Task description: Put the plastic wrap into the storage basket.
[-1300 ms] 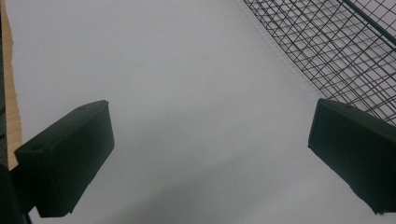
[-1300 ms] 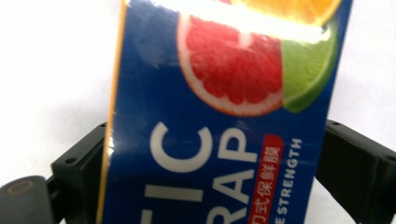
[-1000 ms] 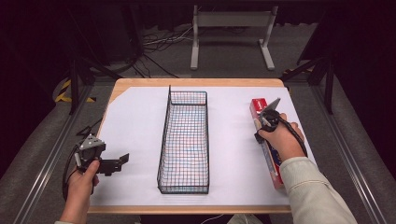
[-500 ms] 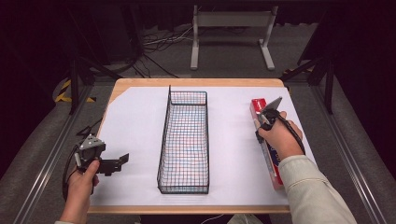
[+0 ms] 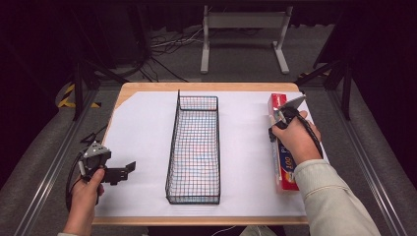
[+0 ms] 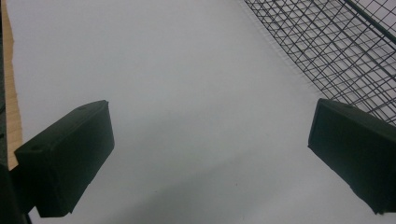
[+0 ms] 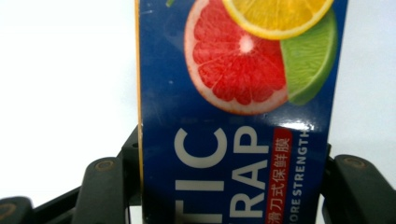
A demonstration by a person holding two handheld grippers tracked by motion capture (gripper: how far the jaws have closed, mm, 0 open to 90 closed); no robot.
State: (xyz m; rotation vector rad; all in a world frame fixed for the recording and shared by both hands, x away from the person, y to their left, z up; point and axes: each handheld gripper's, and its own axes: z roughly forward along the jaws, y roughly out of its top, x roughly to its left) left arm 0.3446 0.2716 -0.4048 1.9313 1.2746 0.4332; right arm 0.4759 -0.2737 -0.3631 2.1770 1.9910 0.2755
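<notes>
Plastic-wrap carton (image 5: 282,147), long, blue and red, lies along the right edge of the white-covered table (image 5: 142,123), clamped across its width by the right gripper (image 5: 277,129), well apart from the wide-open, empty left gripper (image 5: 129,168) beyond the black wire basket (image 5: 194,142).

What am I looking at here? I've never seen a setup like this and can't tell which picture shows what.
A person sits at a table with a handheld two-jaw gripper in each hand. One picture looks down from above; the other two come from cameras riding on the grippers. A wire basket stands mid-table. The right gripper is clamped across a long box of plastic wrap, its jaws having just closed on the box's sides. The left gripper is open, over bare white surface beside the basket.
</notes>
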